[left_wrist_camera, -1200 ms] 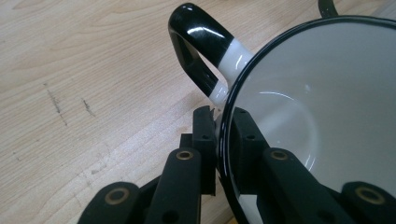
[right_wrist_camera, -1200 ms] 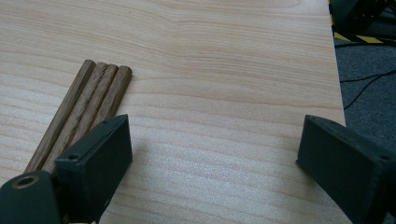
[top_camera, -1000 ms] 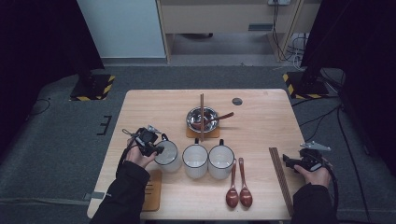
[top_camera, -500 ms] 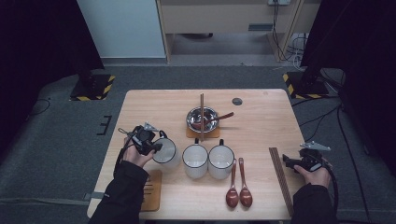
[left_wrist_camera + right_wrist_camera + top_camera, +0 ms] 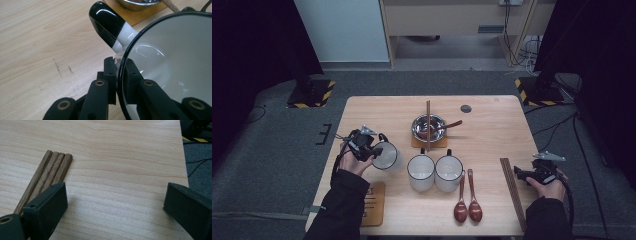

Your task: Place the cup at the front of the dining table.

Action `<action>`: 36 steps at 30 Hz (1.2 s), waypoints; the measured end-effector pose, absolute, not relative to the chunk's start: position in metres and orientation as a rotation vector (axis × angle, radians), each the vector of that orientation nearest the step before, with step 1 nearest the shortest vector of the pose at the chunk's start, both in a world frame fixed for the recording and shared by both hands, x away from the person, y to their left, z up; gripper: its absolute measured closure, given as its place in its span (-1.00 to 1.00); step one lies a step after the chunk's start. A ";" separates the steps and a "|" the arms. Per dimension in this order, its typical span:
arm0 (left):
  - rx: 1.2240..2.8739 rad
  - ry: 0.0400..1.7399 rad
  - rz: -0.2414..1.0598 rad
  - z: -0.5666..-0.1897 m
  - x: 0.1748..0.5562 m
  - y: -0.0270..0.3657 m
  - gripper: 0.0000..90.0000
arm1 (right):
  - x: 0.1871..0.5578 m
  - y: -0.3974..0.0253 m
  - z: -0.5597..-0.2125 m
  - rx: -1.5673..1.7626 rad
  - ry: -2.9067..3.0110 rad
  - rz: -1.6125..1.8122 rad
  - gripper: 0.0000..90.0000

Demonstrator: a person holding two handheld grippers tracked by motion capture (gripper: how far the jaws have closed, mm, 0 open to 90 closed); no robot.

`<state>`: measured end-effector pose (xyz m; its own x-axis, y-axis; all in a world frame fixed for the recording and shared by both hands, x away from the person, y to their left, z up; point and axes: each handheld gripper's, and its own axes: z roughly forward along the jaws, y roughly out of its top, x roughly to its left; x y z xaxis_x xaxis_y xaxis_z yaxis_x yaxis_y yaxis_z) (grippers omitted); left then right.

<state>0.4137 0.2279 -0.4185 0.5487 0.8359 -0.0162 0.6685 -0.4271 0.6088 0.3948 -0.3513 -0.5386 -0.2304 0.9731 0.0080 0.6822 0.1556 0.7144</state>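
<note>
Left gripper view: left gripper (image 5: 119, 75) clamped on thin black rim of glossy white enamel mug (image 5: 175, 65) (tilted, mouth toward camera), black-tipped handle (image 5: 110, 23) above jaws, over pale wood table (image 5: 37, 37). Right gripper (image 5: 115, 202) wide apart, holding nothing, beside square-section dark wooden chopsticks (image 5: 47, 176).

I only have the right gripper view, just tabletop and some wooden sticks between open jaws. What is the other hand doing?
Observer: The left gripper is shut on the rim of a white mug, one finger inside, one outside.
Operator: Is that mug standing upright?
Observer: No, it is tilted, with its mouth towards the left gripper's camera and its handle pointing up and away.
Operator: Any other mugs?
Observer: Two more white mugs stand upright side by side near the table's middle.
</note>
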 end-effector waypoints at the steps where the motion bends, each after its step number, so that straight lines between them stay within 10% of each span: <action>1: 2.220 1.208 0.394 -0.416 0.414 0.229 0.83 | 0.395 -0.351 -0.539 1.570 1.982 0.838 -0.90; 36: 2.230 1.244 0.463 -0.402 0.464 0.205 0.84 | 0.395 -0.351 -0.539 1.570 1.993 0.838 -0.94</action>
